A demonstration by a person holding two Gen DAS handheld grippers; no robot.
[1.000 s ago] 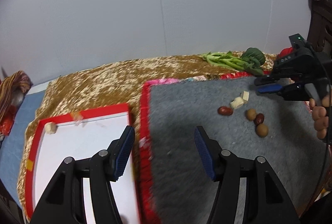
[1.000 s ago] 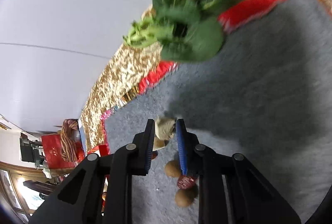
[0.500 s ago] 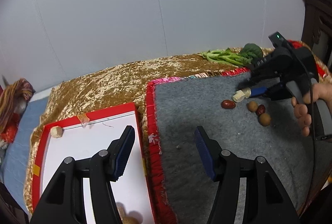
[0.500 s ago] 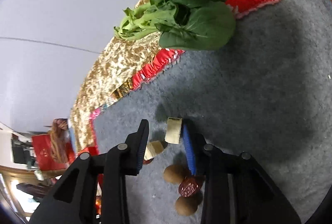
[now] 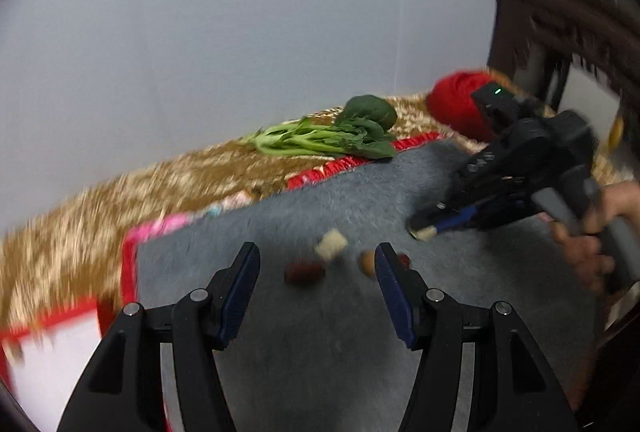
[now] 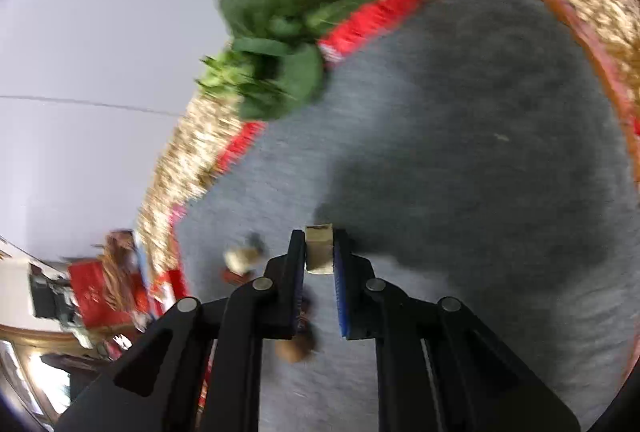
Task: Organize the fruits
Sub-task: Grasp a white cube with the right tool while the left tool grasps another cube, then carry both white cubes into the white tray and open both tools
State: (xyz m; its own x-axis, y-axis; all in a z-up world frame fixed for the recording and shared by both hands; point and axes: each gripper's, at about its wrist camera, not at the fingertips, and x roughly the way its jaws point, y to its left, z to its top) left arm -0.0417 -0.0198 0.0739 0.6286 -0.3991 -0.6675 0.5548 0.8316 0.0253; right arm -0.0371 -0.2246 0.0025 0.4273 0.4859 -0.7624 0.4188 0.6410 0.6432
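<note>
My right gripper (image 6: 319,252) is shut on a pale beige fruit chunk (image 6: 319,249) and holds it just above the grey mat (image 6: 460,160). In the left wrist view the same gripper (image 5: 424,230) carries the chunk (image 5: 425,232) at the right. A second beige chunk (image 5: 331,245), a dark red date (image 5: 304,273) and a brown round fruit (image 5: 367,262) lie on the mat (image 5: 320,344) just beyond my left gripper (image 5: 316,272), which is open and empty. A brown fruit (image 6: 294,350) lies under the right gripper's fingers.
A bunch of leafy greens (image 5: 332,136) lies at the mat's far edge on the gold cloth (image 5: 120,192). A red round object (image 5: 456,108) sits at the far right. A red-rimmed white tray (image 5: 52,344) is at the lower left. A dark wooden chair (image 5: 568,32) stands at right.
My right gripper has closed on the beige chunk and lifted it off the mat. My left gripper has swung right and forward toward the fruits; the tray slid to the left edge.
</note>
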